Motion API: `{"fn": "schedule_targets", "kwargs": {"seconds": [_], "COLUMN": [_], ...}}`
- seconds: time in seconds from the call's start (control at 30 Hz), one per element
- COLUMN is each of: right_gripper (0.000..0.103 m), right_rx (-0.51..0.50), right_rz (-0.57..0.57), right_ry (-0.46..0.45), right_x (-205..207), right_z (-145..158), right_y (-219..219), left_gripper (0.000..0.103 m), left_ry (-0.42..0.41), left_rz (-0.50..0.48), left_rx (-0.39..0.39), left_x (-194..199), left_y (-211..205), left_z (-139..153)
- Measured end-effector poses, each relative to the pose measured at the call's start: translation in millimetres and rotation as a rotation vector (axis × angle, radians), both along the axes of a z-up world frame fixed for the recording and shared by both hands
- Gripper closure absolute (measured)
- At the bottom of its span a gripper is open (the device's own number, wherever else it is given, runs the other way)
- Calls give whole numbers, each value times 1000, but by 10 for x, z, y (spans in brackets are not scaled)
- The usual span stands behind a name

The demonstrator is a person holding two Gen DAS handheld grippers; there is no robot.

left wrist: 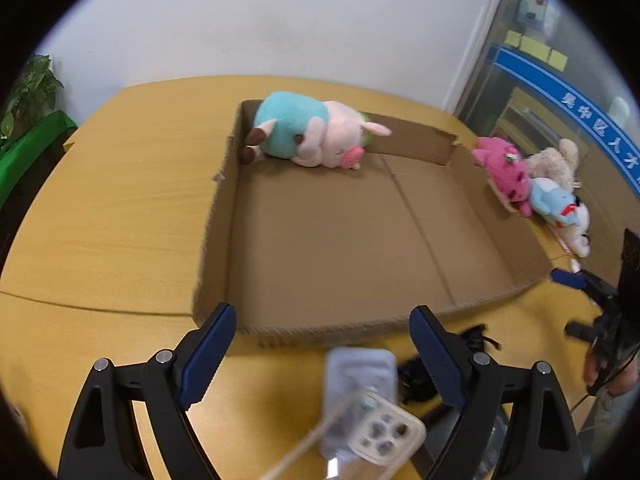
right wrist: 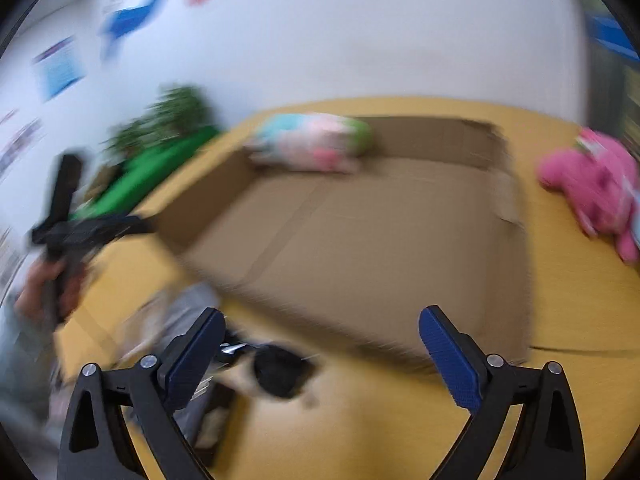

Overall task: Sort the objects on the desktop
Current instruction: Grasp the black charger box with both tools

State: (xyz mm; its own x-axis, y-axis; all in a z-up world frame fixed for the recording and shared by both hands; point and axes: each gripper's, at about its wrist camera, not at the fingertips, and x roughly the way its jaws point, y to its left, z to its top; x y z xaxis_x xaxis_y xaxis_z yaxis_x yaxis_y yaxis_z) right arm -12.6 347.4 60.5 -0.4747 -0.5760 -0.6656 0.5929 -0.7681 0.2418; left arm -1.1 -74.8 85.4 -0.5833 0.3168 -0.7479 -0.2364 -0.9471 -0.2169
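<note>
- Clear packet (left wrist: 360, 396) lies nearest, long axis toward 12 o'clock.
- Left tongs (left wrist: 324, 352) and right tongs (right wrist: 320, 356) both spread, released.
- Plush (left wrist: 308, 132) lies sideways in cardboard tray (left wrist: 218, 216).

The table (left wrist: 120, 200) has a smooth wood-look top. The box (left wrist: 340, 240) is matt brown cardboard with rough torn edges. The toy (left wrist: 304, 132) is soft plush cloth. The gripper fingers (left wrist: 208, 352) carry ribbed blue pads on matt black plastic.

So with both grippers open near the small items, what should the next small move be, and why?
Probably lower the left gripper onto the clear packet and close. Its jaws stand open right above it, and the cardboard tray beyond holds only one plush toy.
</note>
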Motion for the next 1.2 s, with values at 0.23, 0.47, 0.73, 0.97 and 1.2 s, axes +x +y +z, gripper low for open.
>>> {"fn": "schedule_targets", "kwargs": {"seconds": [0.23,0.47,0.73,0.97,1.2], "right_gripper": [0,1,1,1,0], "right_rx": [6,70,95,87,78], "right_rz": [363,444,398,488,427], "right_ry": [-57,-128,-108,-125,-110], "right_x": [616,830,879,1086,1070], "right_z": [-222,-649,-829,-844,-815], "right_y": [-507,-845,-930,-913,-816], "left_gripper": [14,14,14,12,12], "left_ry": [-81,-336,-524,-652,-555], "left_rz": [-110,-281,-308,-415,-326], "left_rx": [100,250,359,343,381], "left_x": [515,912,861,1082,837], "left_y": [244,559,732,755,748], "left_z": [-168,-732,-1140,-1200,-1224]}}
